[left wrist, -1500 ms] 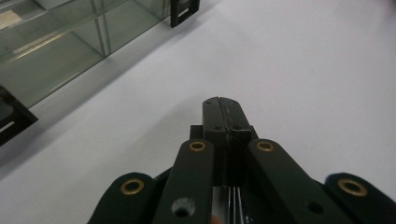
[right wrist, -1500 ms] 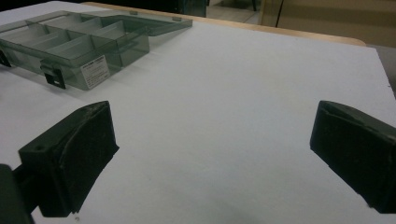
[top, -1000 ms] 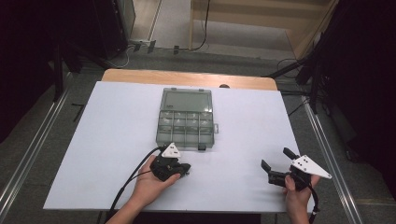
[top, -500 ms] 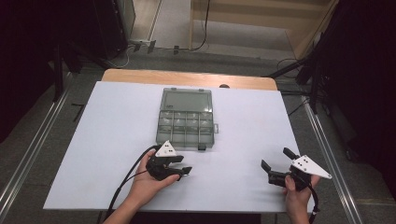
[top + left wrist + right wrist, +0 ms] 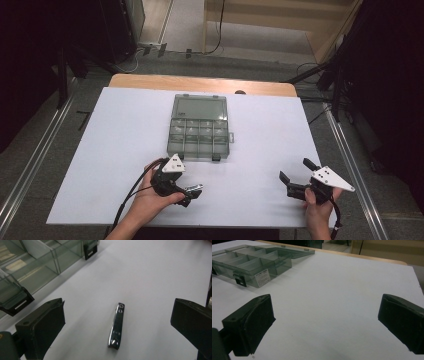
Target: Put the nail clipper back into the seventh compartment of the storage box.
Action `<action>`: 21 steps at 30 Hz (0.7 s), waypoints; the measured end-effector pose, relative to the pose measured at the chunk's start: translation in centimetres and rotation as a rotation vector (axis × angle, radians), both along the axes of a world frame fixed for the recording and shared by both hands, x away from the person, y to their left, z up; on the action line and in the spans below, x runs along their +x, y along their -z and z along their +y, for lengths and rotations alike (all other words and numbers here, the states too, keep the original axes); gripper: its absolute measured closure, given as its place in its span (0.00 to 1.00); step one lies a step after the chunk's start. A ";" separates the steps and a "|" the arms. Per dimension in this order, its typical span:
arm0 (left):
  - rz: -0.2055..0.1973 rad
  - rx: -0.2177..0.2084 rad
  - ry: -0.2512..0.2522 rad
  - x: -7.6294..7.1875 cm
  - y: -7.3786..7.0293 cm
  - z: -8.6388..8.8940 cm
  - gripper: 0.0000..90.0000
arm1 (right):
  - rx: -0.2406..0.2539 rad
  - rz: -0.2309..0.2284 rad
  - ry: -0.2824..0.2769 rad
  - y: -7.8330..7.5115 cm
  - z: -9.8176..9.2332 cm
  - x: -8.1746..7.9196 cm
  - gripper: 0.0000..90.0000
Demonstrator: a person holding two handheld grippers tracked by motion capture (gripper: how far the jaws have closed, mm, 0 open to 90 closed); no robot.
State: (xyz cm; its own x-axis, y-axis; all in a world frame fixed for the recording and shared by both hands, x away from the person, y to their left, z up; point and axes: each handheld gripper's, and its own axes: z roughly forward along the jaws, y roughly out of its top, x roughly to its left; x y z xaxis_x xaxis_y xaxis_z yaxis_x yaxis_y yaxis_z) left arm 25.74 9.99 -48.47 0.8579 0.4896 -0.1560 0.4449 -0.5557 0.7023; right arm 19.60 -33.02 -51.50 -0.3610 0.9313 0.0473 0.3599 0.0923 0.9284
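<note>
- Left gripper (image 5: 117, 322) hovers low over the white table top (image 5: 125, 130), its jaws spread wide with nothing between the pads; in the high view (image 5: 189, 194) it sits at the near left, held in the person's left hand (image 5: 150, 197).
- Between those wide jaws, flat on the table and touching neither pad, lies a chrome nail clipper (image 5: 116, 326), its length running away from the camera; in the high view it shows as a small silver glint (image 5: 195, 188) at the gripper's tip.
- Right gripper (image 5: 324, 325) is also wide open and empty, with bare white surface between its pads; in the high view (image 5: 295, 176) it is at the near right, in the right hand (image 5: 317, 212), well apart from the left one.
- A clear grey plastic compartment box (image 5: 200, 127) lies open at mid-table, lid folded back on the far side, just beyond the left gripper; its black latches (image 5: 90, 251) show on the near edge.
- The box's compartments (image 5: 249, 261) look empty from the right gripper view.
</note>
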 end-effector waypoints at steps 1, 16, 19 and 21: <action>-0.001 0.012 0.006 -0.1 0.0 0.0 0.00 | -0.001 0.000 0.000 0.0 0.0 0.0 0.01; 0.015 0.103 0.076 -0.3 0.1 1.0 0.40 | -0.001 -0.002 -0.001 0.0 0.0 0.1 0.01; 0.026 0.114 0.086 -0.3 0.3 1.0 0.46 | -0.001 -0.002 0.000 0.0 0.0 0.1 0.01; 0.033 0.120 0.092 -0.2 0.3 1.1 0.52 | -0.001 -0.002 0.000 0.0 0.0 0.1 0.01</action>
